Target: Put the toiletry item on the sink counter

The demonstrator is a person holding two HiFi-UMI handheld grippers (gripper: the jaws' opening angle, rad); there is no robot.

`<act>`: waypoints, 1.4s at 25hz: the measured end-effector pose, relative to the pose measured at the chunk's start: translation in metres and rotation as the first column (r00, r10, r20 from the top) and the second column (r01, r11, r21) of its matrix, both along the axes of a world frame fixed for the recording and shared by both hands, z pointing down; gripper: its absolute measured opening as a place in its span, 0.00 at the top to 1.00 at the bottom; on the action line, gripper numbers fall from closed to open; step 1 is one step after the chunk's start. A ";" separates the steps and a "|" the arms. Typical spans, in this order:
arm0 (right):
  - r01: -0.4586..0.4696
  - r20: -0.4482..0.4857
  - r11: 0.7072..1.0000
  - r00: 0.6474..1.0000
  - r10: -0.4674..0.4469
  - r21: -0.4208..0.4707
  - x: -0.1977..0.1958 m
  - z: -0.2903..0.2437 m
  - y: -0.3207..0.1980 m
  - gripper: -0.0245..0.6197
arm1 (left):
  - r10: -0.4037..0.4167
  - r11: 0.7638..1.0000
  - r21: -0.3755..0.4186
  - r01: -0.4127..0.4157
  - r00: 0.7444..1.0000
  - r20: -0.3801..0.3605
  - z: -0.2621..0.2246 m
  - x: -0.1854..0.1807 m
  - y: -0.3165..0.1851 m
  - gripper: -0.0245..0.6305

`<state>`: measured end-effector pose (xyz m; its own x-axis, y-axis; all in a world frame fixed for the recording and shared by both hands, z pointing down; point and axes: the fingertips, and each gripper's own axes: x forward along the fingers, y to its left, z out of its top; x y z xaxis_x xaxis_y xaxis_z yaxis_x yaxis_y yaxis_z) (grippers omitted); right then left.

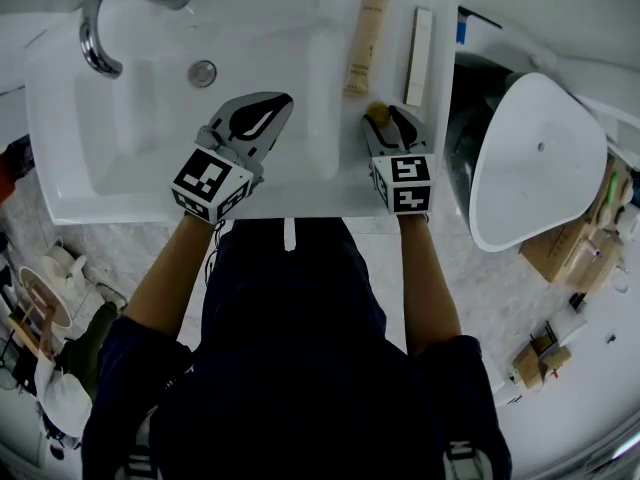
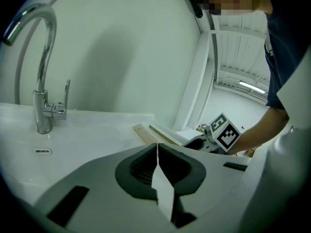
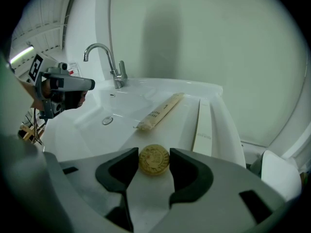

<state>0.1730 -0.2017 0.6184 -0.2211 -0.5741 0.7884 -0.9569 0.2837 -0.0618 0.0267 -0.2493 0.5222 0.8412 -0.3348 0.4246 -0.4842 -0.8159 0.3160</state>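
A small round yellow soap (image 3: 154, 160) sits between the jaws of my right gripper (image 3: 154, 163), which is shut on it from both sides. In the head view the soap (image 1: 378, 114) and right gripper (image 1: 386, 124) are over the front of the sink counter (image 1: 392, 28), on the basin's right side. Whether the soap rests on the counter I cannot tell. My left gripper (image 1: 268, 108) hovers over the basin, jaws shut and empty (image 2: 157, 148).
A beige tube (image 1: 366, 43) and a long white box (image 1: 419, 56) lie on the counter beyond the soap. The chrome faucet (image 1: 110, 8) and drain (image 1: 203, 72) are at the left. A white toilet lid (image 1: 535, 158) stands right of the sink.
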 end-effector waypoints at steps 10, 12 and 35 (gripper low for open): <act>-0.018 0.006 0.998 1.000 0.018 0.054 0.003 -0.020 -0.003 0.65 | 0.012 1.000 0.024 -0.012 1.000 -0.002 -0.011 0.002 0.002 0.91; -0.025 0.007 0.997 1.000 0.024 0.072 0.004 -0.027 -0.004 0.65 | 0.014 0.999 0.030 -0.014 1.000 -0.004 -0.015 0.003 0.002 0.91; -0.089 0.022 0.953 0.996 0.086 0.288 -0.005 -0.134 -0.003 0.68 | 0.034 0.989 0.146 -0.027 0.998 -0.046 -0.088 -0.013 0.000 0.91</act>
<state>0.1682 -0.2048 0.4845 -0.1664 -0.7944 0.5842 -0.9785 0.2061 0.0015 0.0135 -0.2489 0.4344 0.8704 -0.3636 0.3321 -0.4452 -0.8692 0.2151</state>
